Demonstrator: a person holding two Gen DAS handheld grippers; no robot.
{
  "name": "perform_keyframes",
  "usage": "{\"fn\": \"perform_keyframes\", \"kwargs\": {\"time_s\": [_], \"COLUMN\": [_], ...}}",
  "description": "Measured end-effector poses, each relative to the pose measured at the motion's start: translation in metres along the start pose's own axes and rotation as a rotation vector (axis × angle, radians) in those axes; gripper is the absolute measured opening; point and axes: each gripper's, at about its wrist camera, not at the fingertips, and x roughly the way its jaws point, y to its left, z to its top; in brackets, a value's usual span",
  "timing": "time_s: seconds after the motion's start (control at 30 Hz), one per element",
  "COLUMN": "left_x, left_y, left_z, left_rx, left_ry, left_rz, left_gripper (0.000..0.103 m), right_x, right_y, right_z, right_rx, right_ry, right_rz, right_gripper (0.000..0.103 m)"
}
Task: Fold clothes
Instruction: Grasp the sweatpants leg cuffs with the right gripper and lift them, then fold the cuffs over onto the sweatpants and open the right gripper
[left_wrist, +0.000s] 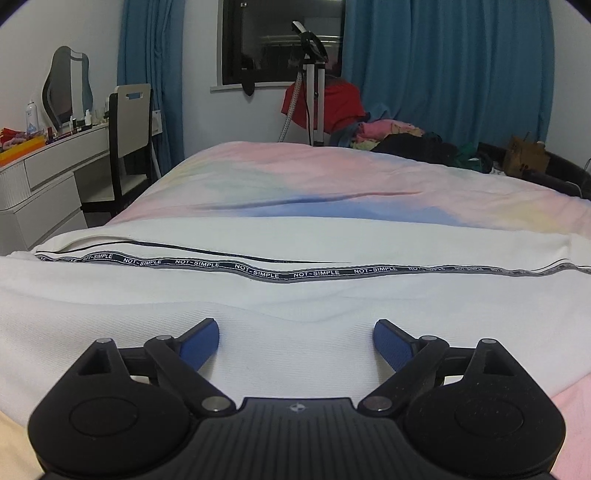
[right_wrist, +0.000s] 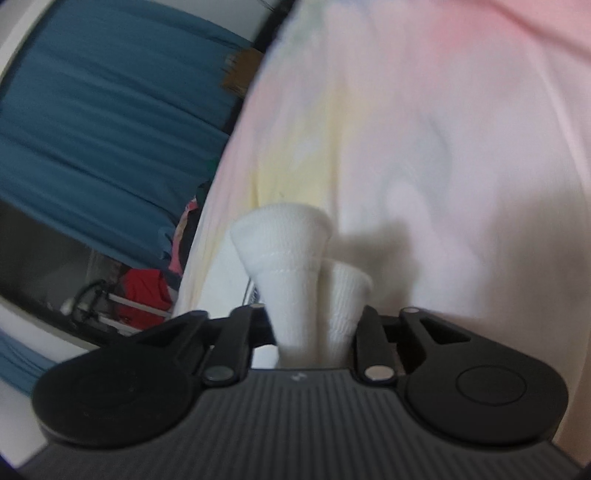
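While the white garment (left_wrist: 295, 306) with its black lettered stripe (left_wrist: 258, 271) lies flat across the bed (left_wrist: 295, 184), the left tool (left_wrist: 295, 341) hangs just above the cloth with its blue pads (left_wrist: 391, 345) wide apart and nothing between them. The right tool (right_wrist: 314, 325) is clamped on a bunched white piece of the garment (right_wrist: 291, 258), which sticks up over the pastel bed cover (right_wrist: 443, 147).

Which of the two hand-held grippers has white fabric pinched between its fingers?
The right hand-held gripper: its jaws are closed on a bunched fold of the white garment. The left hand-held gripper stands wide open above the cloth, gripping nothing.
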Motion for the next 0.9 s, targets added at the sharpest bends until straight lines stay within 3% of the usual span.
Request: {"fn": "perform_keyframes", "kwargs": {"time_s": [0.1,0.17,0.23,0.3,0.43,0.63,0.77,0.9], "left_x": [0.003,0.007,0.012,0.015,0.016,0.008,0.002,-0.012], "left_y": [-0.002,-0.006,-0.008,-0.011,-0.007,0.003,0.014,0.032], "left_z": [-0.001,-0.003,-0.006,-0.007,-0.006,0.003,0.012,0.023], "left_rx": [0.009,0.036,0.042,0.057,0.063,0.043,-0.010,-0.086], "left_ry": [0.014,0.033,0.051,0.062,0.066,0.069,0.061,0.026], "left_rz": [0.004,0.014,0.024,0.032,0.024,0.017,0.025,0.025], "left_gripper": [0.094,0.094,0.095,0.096,0.096,0.095,0.095,0.095], "right_x": [0.008,0.012,0.013,0.011,-0.003,-0.045,-0.077,-0.101], "right_y": [0.000,0.012,0.029,0.046,0.090,0.169,0.213,0.244], "right_z": [0.000,-0.010,-0.018,-0.025,-0.042,-0.113,-0.174,-0.241], "right_rx": [0.019,-0.062,-0.177,-0.257,-0.435,-0.901,-1.104,-1.244], "right_ry": [0.051,0.073,0.046,-0.001,-0.085,-0.245,-0.325,-0.340], "right_rz": [0.040,0.031,-0.009,-0.034,-0.064,-0.079,0.009,0.100], "right_gripper": [0.026,0.026,0.025,0.014,0.012,0.012,0.012,0.012]}}
